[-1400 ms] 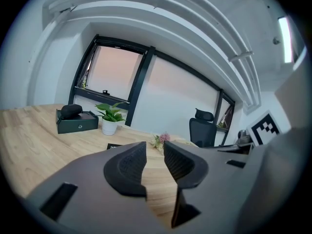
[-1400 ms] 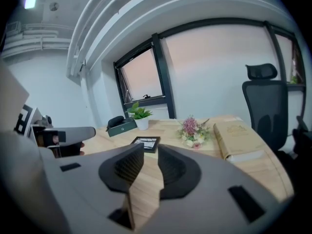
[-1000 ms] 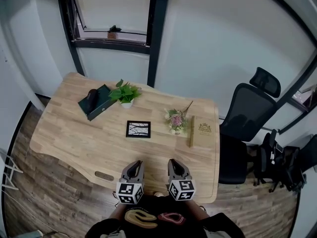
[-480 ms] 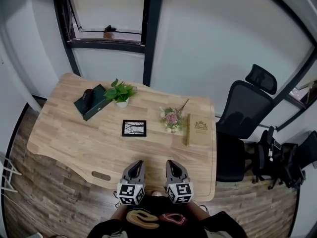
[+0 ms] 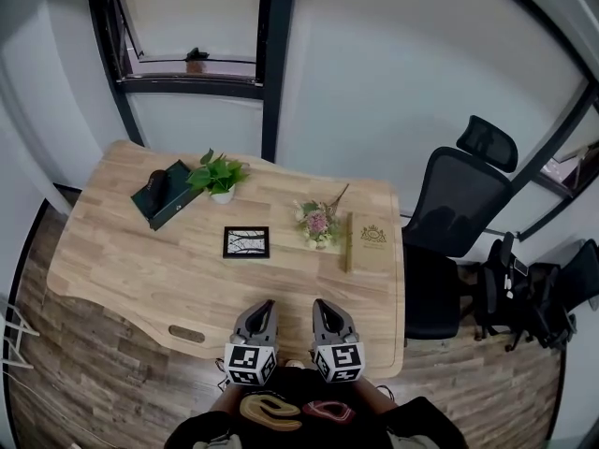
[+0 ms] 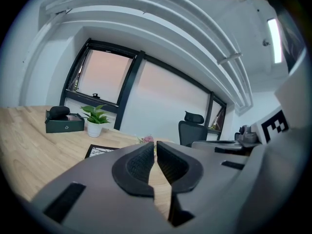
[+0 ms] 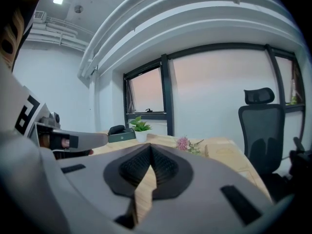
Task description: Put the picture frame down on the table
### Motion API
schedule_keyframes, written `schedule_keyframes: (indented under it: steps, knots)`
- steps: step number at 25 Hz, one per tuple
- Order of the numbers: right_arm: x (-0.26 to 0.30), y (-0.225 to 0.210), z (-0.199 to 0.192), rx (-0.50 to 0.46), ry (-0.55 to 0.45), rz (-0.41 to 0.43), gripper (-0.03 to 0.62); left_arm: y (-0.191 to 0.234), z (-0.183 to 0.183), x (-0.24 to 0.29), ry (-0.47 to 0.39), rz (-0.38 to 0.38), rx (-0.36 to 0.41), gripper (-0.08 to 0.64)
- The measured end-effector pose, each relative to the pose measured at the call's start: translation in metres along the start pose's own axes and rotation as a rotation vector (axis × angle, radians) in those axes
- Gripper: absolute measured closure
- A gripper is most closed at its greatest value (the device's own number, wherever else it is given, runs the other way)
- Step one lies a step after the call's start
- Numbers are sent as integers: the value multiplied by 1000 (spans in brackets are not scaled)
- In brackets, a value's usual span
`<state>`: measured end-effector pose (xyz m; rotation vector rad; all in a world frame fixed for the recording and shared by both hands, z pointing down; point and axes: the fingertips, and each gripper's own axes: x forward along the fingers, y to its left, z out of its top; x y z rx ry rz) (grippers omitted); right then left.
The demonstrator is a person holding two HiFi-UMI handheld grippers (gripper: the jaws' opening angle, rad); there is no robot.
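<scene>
The black picture frame lies flat on the wooden table, near its middle; its near corner shows low in the left gripper view. My left gripper and right gripper hang side by side over the table's front edge, well short of the frame. Both point across the table toward the wall. In the left gripper view the left gripper has its pads together with nothing between them. The right gripper is likewise shut and empty.
A potted plant and a dark box stand at the back left. A small bunch of flowers and a wooden box lie right of the frame. A black office chair stands off the table's right end.
The head view has drifted, so the table and its things sit a little further left and higher in the picture. The two grippers stay together at the front edge.
</scene>
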<state>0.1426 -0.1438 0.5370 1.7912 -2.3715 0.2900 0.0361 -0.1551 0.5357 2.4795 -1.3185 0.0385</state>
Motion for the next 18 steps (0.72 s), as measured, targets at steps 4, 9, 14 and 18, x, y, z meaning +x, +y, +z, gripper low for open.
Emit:
schedule_keyframes:
  steps: [4,9,14,18]
  knots:
    - [1,-1,-2,-7,5,0,583,0,3,-1,-8,2,14,531]
    - [0,7,0,-61,-6,7,583,5,-5,-7,7,14,17,531]
    - [2,13,-4,-73,-6,19,583,5,-6,-10,21,13,22,531]
    - [5,14,-1,-93,-22,15,583,4,-7,-8,23,1,39,532]
